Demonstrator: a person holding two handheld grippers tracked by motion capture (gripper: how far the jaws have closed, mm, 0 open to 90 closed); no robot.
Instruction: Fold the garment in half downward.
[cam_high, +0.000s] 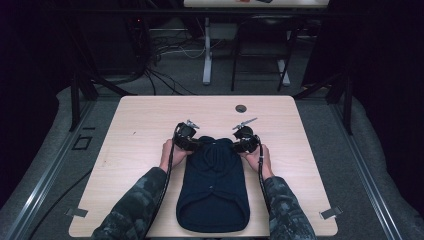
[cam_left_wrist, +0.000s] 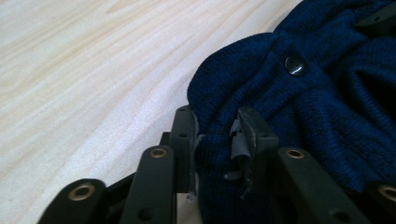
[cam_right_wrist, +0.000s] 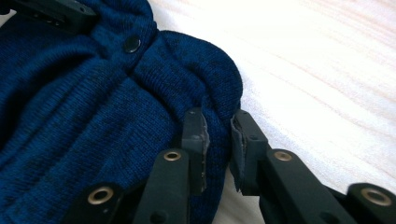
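**Both hand-held grippers pinched on the far edge of the navy knit**

While the navy knit garment (cam_high: 213, 185) lies flat with its long axis running from the person's edge of the surface (cam_high: 145, 120) toward the far edge, each hand-held gripper sits at one of its far corners. The left hand-held gripper (cam_high: 192, 143) has the fabric directly to its right and trailing back toward the person; in the left gripper view its jaws are clenched on a fold of knit (cam_left_wrist: 219, 140), the pads pressing the cloth between them. The right hand-held gripper (cam_high: 240, 145) mirrors it, with the garment to its left; in the right gripper view a ridge of the same cloth (cam_right_wrist: 215, 116) is caught between its closed jaws. Neither arm is nearer: both grip at about the same level, on opposite sides of the garment's centre line, so whatever comes next, likely a lift or a fold back toward the person, would turn on the two moving together along that long axis.

A small dark button (cam_left_wrist: 295, 64) sits on the placket just beyond the left grip, toward the right hand-held gripper.

Around the garment the pale wood surface is bare, with a round cable hole (cam_high: 241, 108) beyond the hand-held grippers near the far edge. Beyond it the room is dim: grey floor, loose cables (cam_high: 165, 55), and the legs of another table (cam_high: 207, 50).
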